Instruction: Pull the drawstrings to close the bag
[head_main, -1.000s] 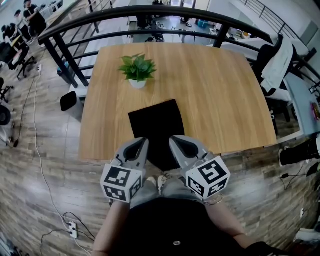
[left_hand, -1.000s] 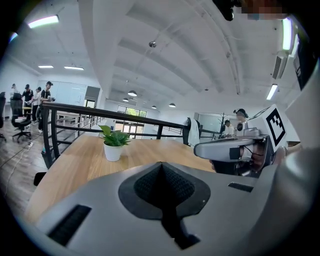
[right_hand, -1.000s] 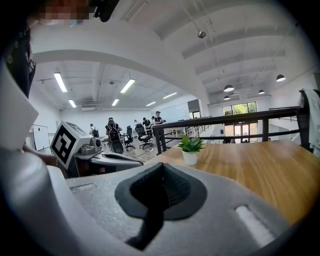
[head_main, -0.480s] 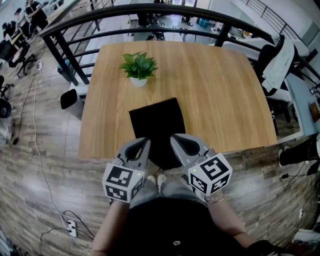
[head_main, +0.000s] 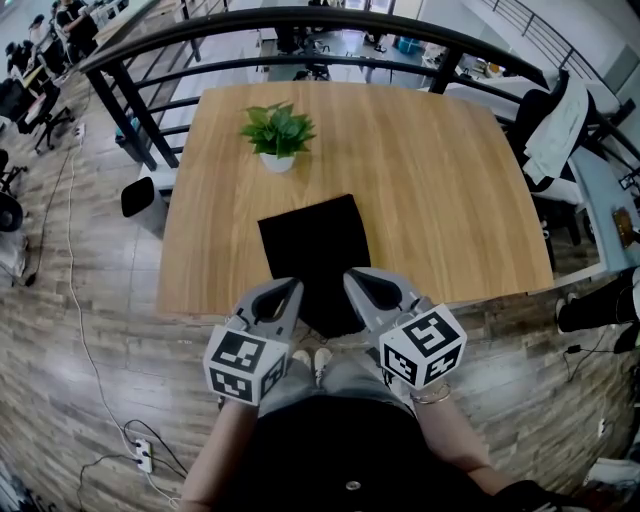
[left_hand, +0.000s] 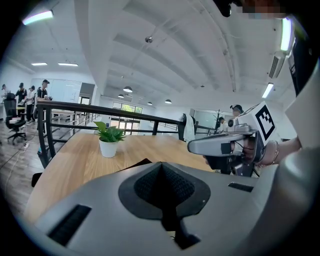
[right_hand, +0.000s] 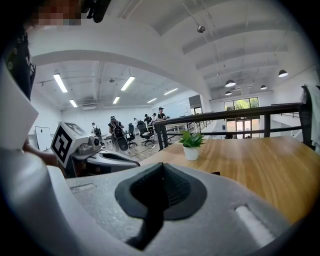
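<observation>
I hold my left gripper (head_main: 283, 292) and right gripper (head_main: 356, 281) side by side at the desk's (head_main: 450, 180) near edge, the jaws of each pressed together with nothing visible between them. The black bag (head_main: 312, 250) lies flat between them, its near end overhanging that edge. Beyond it stands a potted plant (head_main: 277, 135).

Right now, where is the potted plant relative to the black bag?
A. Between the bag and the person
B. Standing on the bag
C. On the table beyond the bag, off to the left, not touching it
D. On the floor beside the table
C: in the head view the potted plant stands on the wooden table past the far edge of the black bag, with bare wood between them.
</observation>
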